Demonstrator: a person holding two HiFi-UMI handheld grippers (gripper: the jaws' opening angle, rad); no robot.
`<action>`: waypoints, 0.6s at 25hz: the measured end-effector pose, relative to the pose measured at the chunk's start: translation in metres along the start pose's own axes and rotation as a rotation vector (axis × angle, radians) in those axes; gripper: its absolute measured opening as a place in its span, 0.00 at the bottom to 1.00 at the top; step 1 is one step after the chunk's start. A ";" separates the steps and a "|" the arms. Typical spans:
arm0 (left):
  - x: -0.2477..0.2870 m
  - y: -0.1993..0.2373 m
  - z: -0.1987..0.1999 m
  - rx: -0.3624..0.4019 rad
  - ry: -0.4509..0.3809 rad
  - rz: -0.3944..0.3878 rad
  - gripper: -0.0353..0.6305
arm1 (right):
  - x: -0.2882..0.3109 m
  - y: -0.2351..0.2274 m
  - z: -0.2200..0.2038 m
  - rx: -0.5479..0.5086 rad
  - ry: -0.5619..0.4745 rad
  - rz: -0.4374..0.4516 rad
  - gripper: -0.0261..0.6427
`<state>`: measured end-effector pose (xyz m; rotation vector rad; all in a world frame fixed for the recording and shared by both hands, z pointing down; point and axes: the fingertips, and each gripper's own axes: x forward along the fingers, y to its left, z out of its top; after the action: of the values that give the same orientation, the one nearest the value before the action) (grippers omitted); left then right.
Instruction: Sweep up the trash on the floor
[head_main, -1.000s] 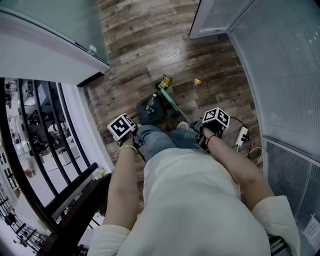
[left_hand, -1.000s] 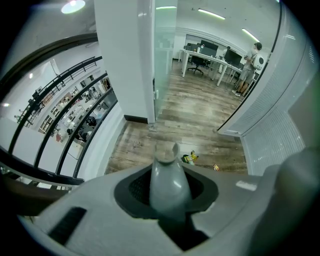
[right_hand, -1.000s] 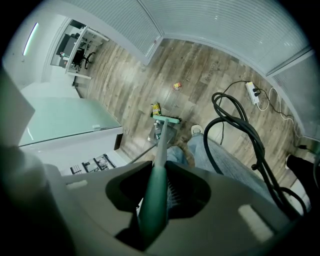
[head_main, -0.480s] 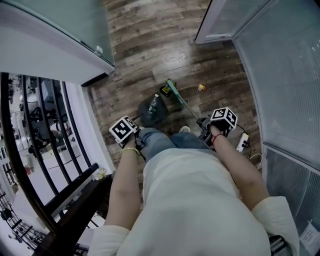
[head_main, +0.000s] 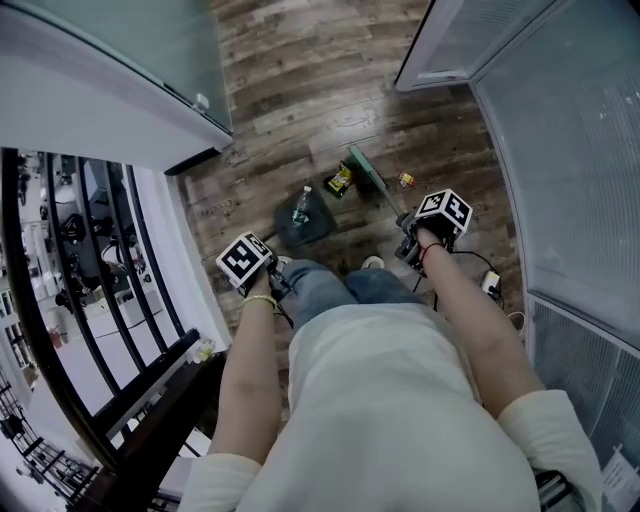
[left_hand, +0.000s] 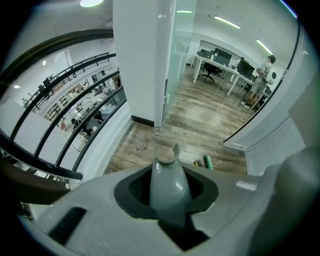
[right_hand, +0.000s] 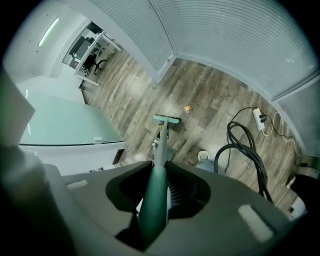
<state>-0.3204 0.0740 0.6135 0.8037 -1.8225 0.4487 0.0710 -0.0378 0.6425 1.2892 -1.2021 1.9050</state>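
Left gripper (left_hand: 169, 196): jaws clamped on a smooth grey plastic handle (left_hand: 167, 172), rounded and tapering to a notched tip. In the head view this handle leads down to the dark dustpan (head_main: 312, 228), which sits on the floor in front of the person's knees. A clear plastic bottle (head_main: 300, 206) lies in the pan.

Right gripper (right_hand: 154, 202): jaws closed around the broom handle (right_hand: 160, 150), a thin round green pole. The ribbed jaw pad shows just beside the pole. The pole slants down to the flat, rectangular green broom head (right_hand: 166, 120), which rests on the floor.

A crumpled yellow wrapper (head_main: 340, 180) lies between the dustpan and the broom head, just beside the bristles. A small yellow-red scrap (right_hand: 187, 108) lies on the far side of the broom head, near it but not touching.

The floor (head_main: 290, 90) is made of brown-grey wood-grain planks, slightly glossy. A thick black cable (right_hand: 246, 150) loops on it near the person's light shoe (right_hand: 204, 157). A white power strip (right_hand: 258, 117) with a thin white cord lies further off.

A white ribbed curved wall (right_hand: 235, 45) is on the right. A frosted greenish glass panel (head_main: 130, 40) and black metal railing bars (head_main: 70, 260) are on the left. The person wears jeans and a cream top.
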 end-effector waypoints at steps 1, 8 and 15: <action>0.001 0.000 0.001 -0.001 0.000 0.003 0.18 | 0.003 0.003 0.004 -0.012 -0.004 -0.009 0.18; 0.007 -0.005 0.008 0.000 0.004 0.004 0.18 | 0.024 0.016 0.016 -0.077 -0.001 -0.079 0.18; 0.012 -0.007 0.021 0.002 0.005 0.008 0.19 | 0.037 0.018 -0.001 -0.124 0.038 -0.127 0.18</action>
<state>-0.3324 0.0524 0.6167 0.7963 -1.8213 0.4573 0.0419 -0.0470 0.6698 1.2287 -1.1716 1.7301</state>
